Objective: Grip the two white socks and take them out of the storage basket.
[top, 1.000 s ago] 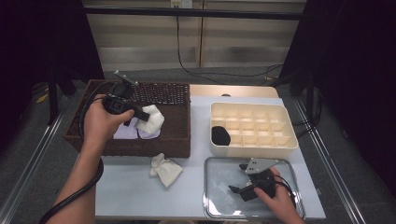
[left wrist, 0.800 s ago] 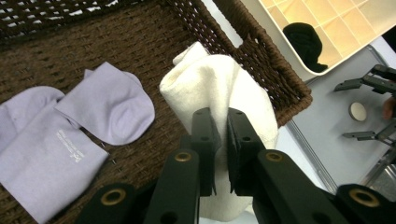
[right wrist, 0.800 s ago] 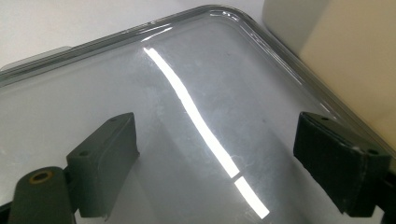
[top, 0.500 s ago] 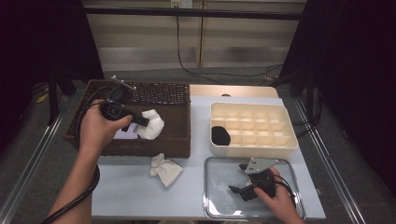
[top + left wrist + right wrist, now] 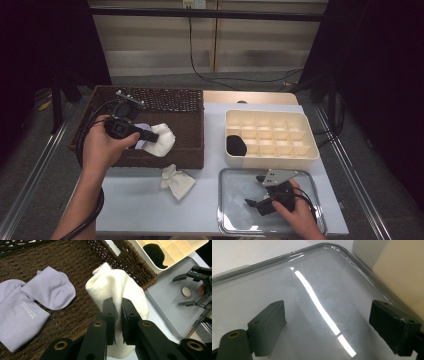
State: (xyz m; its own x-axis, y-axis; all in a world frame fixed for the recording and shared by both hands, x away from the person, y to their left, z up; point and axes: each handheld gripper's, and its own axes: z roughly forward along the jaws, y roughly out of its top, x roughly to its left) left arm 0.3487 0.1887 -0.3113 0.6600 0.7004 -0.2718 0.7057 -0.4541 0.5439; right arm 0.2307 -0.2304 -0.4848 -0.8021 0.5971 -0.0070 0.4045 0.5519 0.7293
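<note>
Left claw [image 5: 117, 308] is clamped on a cream sock [image 5: 117, 287], its two black jaws pinching a fold of the cloth near the middle of the bundle. From the high view the sock [image 5: 161, 140] hangs off that claw [image 5: 148, 136] over the right half of the brown wicker basket [image 5: 170, 100], not far from the basket's front wall.

To my eye the sock is light, soft and floppy. It will sag and swing from wherever it is pinched, and it won't keep any shape when set down. It is not fragile and not slippery, as knit cloth grips the pads well. A pinch through a doubled fold, as it is held now, looks a safe hold; a grip on one thin edge could let it unroll and drag on the basket rim.

Beside it in the basket lie lilac socks [image 5: 30, 305], flat on the weave. Just outside the basket's front wall a second cream sock [image 5: 177, 181] rests on the pale table [image 5: 135, 210].

Farther right stands a cream divided box [image 5: 272, 135] with a black sock [image 5: 236, 145] in its near-left compartment. In front of it sits a metal tray [image 5: 235, 200], where the right claw [image 5: 260, 192] rests with its jaws wide apart, holding nothing.
</note>
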